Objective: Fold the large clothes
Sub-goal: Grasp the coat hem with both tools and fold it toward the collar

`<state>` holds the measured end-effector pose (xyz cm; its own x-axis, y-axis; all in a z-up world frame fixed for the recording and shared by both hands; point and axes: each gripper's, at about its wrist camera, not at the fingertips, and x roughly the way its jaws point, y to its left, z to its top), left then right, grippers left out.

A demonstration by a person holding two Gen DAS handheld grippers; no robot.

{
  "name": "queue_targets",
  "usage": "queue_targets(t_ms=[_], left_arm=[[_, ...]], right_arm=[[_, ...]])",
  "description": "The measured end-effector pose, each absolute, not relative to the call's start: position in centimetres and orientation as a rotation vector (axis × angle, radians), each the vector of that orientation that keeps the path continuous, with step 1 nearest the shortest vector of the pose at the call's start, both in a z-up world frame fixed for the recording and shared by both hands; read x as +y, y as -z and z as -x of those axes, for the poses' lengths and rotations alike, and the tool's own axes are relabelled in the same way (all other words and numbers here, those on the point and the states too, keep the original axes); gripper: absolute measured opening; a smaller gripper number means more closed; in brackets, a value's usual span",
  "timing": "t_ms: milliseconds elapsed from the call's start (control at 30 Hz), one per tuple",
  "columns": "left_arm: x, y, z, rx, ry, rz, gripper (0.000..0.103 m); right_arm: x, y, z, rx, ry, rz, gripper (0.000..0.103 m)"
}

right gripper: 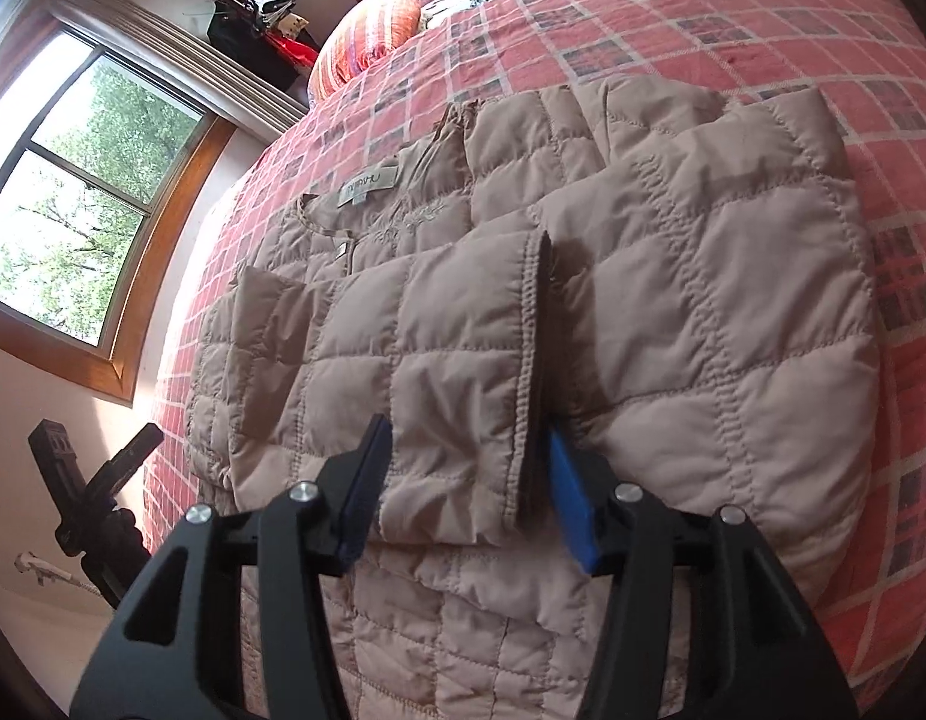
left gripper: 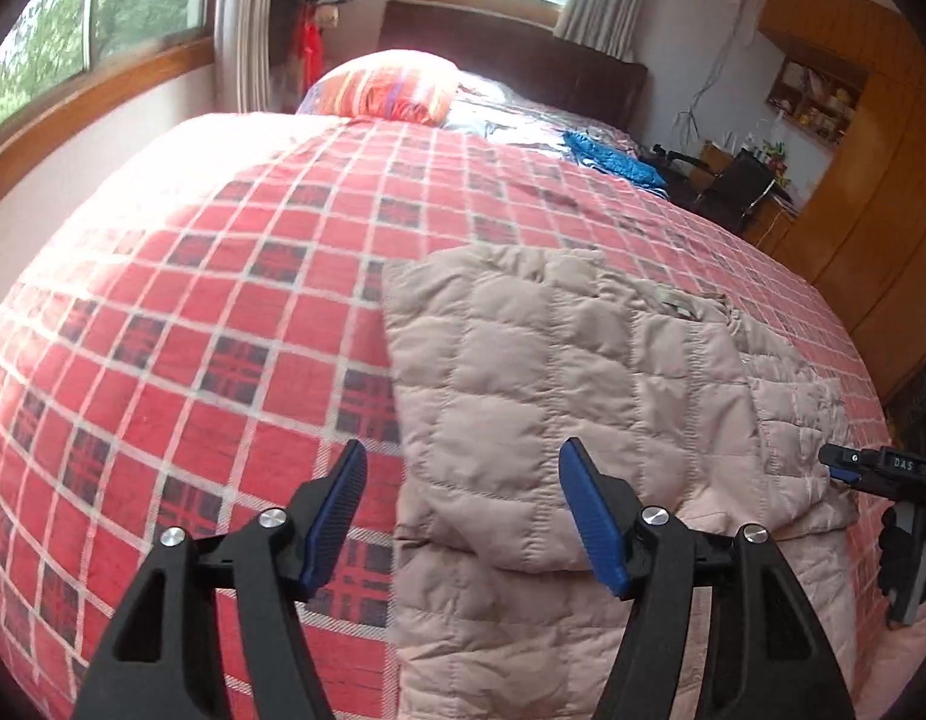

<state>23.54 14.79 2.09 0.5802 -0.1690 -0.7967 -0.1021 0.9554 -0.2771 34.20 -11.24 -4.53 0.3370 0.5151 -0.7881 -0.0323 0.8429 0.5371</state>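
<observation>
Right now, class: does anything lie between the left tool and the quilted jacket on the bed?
Nothing visible does. The left tool hangs open over the near edge of the beige quilted jacket, with only the plaid bedspread beside it. The right tool is open too, straddling a folded sleeve.

Each of the 2 views looks forward and down along its own fingers, close over the bed (left gripper: 192, 312). The left faces the headboard (left gripper: 511, 54); the right tilts toward the window (right gripper: 96, 210). Both share the jacket (left gripper: 553, 372) and pillow (left gripper: 390, 84).
</observation>
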Motion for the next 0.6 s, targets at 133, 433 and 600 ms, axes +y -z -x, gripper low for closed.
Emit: queue_targets(t_ms=[133,433,600], left_arm=[[15.1,-0.1,-24.5,0.999,0.099,0.393,0.065],[13.4,1.8,-25.5,1.028,0.063,0.354,0.045],[12.8,2.1,-25.5,1.037,0.036,0.299,0.045]], right_arm=[[-10.3,5.3,-35.3,1.214,-0.328,-0.475,0.011],[-12.6,3.2,-34.9,1.146,-0.253,-0.453,0.008],[-12.1,6.2,-35.1,1.200,-0.225,-0.447,0.008]])
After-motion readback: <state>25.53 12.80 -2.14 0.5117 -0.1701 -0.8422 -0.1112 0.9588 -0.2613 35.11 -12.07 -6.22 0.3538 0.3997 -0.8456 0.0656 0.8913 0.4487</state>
